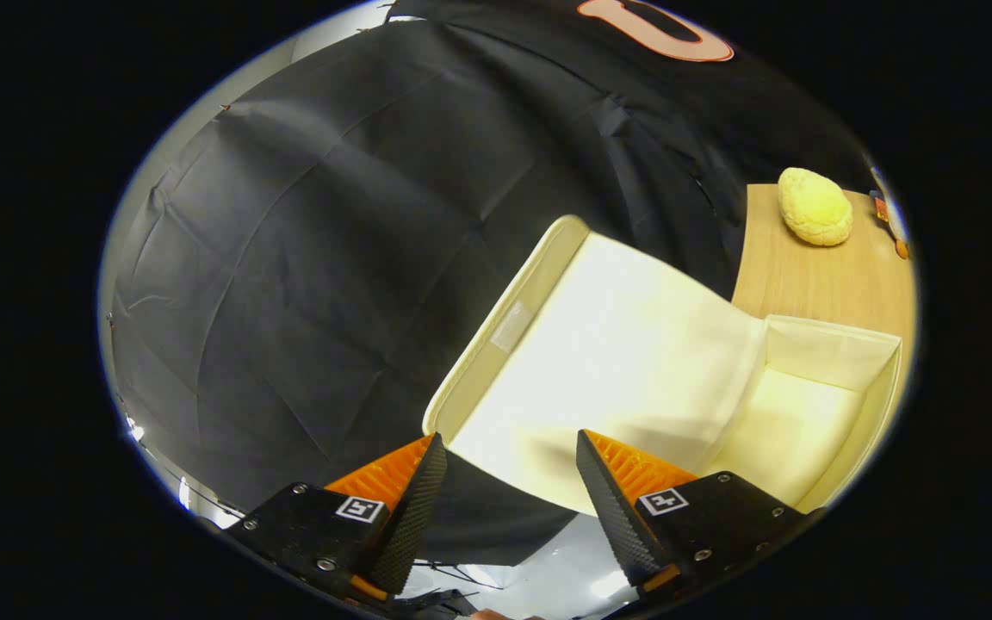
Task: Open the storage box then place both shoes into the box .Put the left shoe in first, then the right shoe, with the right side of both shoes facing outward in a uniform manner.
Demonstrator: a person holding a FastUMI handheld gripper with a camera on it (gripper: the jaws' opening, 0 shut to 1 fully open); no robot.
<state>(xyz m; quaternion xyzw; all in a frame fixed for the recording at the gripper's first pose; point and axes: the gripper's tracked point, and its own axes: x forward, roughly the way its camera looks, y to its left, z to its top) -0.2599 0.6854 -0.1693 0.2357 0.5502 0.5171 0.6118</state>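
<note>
I see the storage box [815,413] standing open at the right of the frame, its pale interior bare as far as I can see into it. Its lid [608,344] is swung back and lies flat, stretching from the box toward the middle of the frame, with a raised cream rim along its far-left edge and a small strip of clear tape on that rim. The box sits on a light wooden table [815,275], which I see in the upper right.

My gripper [509,448] is at the bottom centre, fingers spread apart with nothing between them. The near edge of the lid lies just ahead of the fingertips, and the right finger overlaps the lid's lower corner in my view; I cannot tell whether it touches.

Beyond the box, in the upper right, a yellow rounded shoe-like object [815,207] rests on the table, well apart from the box. The black cloth wall [306,258] covers the left and top of the frame.
</note>
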